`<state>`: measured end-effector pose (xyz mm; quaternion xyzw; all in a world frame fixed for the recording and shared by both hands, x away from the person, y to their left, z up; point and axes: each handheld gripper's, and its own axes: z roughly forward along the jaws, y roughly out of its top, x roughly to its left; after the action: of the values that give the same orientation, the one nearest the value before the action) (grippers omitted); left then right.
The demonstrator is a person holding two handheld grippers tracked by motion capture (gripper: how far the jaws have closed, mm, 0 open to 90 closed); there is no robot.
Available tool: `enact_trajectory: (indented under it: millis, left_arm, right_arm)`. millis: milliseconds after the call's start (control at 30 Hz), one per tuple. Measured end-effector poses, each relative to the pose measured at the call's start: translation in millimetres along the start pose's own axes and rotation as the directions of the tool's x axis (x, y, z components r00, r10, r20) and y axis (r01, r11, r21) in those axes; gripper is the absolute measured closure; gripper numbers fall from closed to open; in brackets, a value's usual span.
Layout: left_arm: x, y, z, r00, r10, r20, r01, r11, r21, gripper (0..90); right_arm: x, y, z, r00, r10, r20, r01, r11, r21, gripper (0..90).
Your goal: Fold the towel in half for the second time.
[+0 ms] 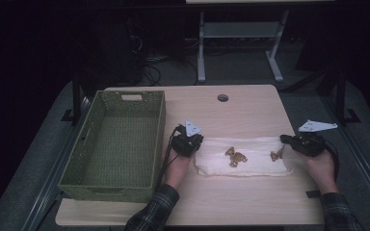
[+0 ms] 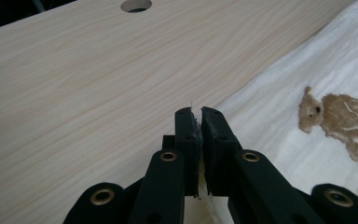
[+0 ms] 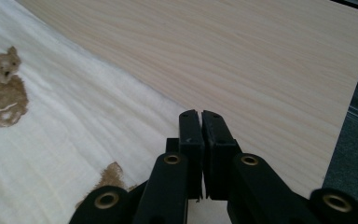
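A white towel lies flat on the wooden table. It bears a brown embroidered bear near its middle and a second brown figure toward its right end. My left gripper is at the towel's far left corner, shut with white cloth showing between its pads. At the far right corner my right gripper is shut where the towel's edge runs into its jaws.
A green woven basket stands empty at the table's left, close beside my left hand. A round cable hole sits near the table's far edge. The table's right edge is close to the right gripper.
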<state>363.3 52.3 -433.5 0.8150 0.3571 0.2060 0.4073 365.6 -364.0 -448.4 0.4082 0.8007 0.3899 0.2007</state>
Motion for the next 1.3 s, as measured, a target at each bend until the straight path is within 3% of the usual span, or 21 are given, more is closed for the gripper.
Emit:
enact_trajectory:
  millis: [167, 600, 1300]
  left_arm:
    - [-3.4, -2.3, -7.8, 1.0, 0.009, 0.004, -0.008, 0.9998, -0.016, 85.3]
    - [-12.6, -8.2, -23.8, 0.9987, 0.044, 0.027, -0.043, 0.9987, -0.026, 85.3]
    - [-30.2, -26.8, -34.2, 0.9947, 0.088, 0.053, -0.09, 0.9948, 0.048, 85.2]
  right_arm:
    - [0.8, -2.7, -9.6, 0.9994, 0.024, -0.026, -0.025, 0.999, -0.032, 87.4]
    - [16.1, -14.1, -30.0, 0.9983, 0.009, -0.057, -0.011, 0.999, -0.037, 87.4]
    - [35.0, -32.7, -40.1, 0.9957, -0.007, -0.092, 0.008, 1.0, 0.015, 87.3]
